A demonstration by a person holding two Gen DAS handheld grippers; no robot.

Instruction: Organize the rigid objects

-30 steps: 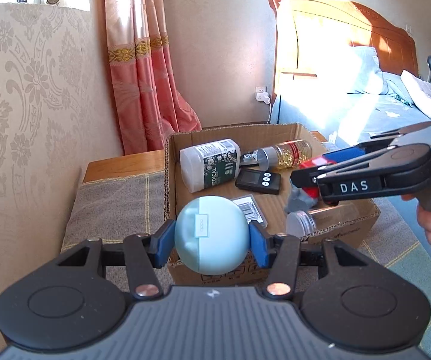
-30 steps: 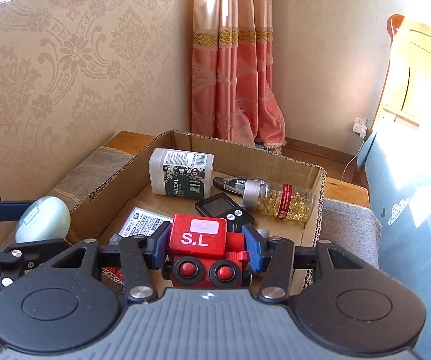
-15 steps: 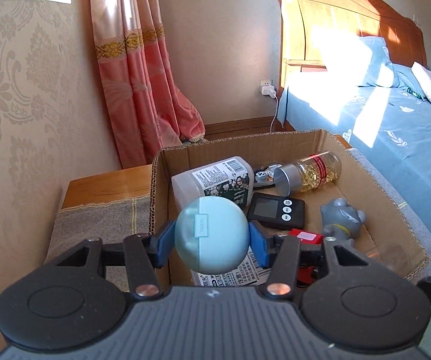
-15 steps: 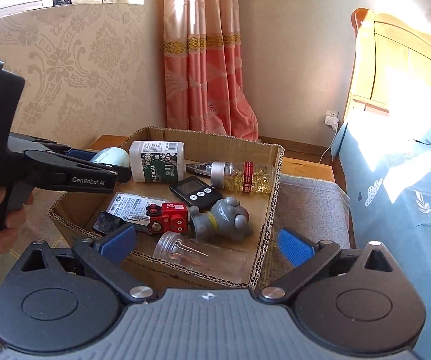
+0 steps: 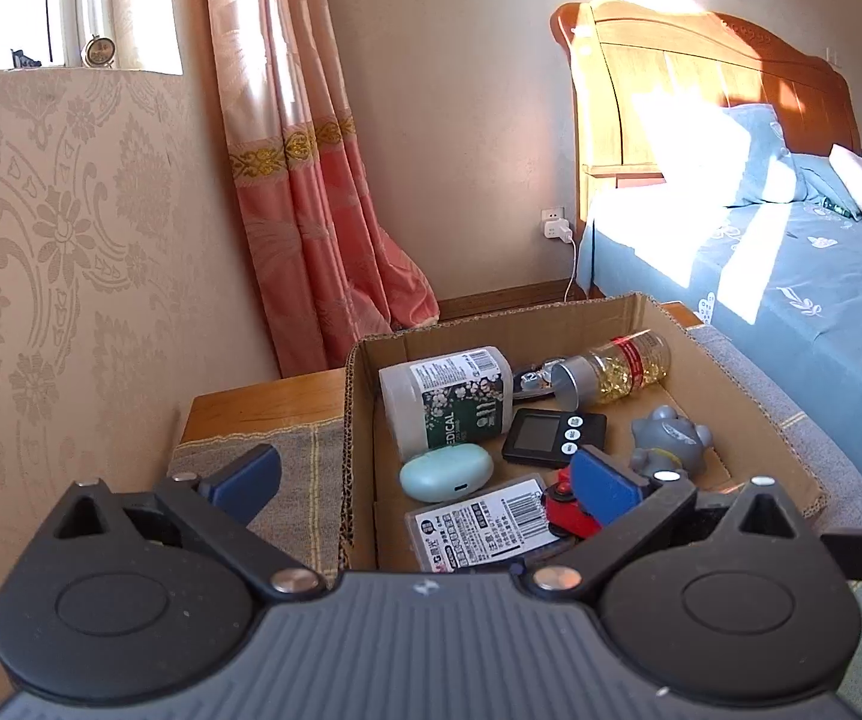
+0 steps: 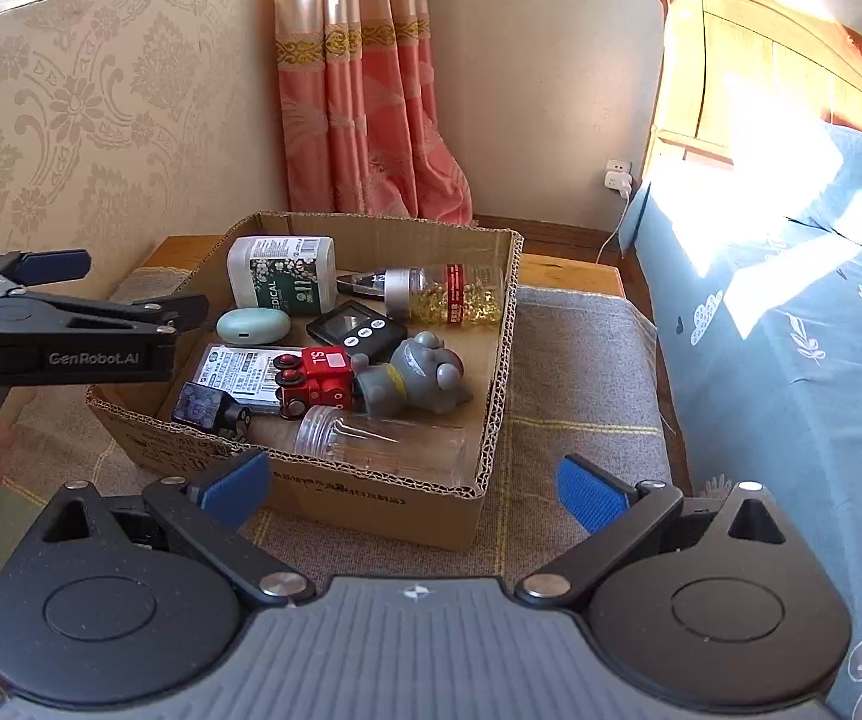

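A cardboard box holds the objects. The pale blue oval case lies inside, beside the white medical bottle. The red toy block, a grey figurine, a black timer, a capsule bottle, a clear jar and a labelled packet also lie in it. My left gripper is open and empty over the box's near left edge. My right gripper is open and empty in front of the box.
The box stands on a grey woven cloth over a wooden bedside stand. A bed with blue bedding is to the right. A patterned wall and pink curtain stand behind.
My left gripper opened and let the pale blue case go; it now lies in the box. My right gripper earlier released the red toy block and has pulled back, open.
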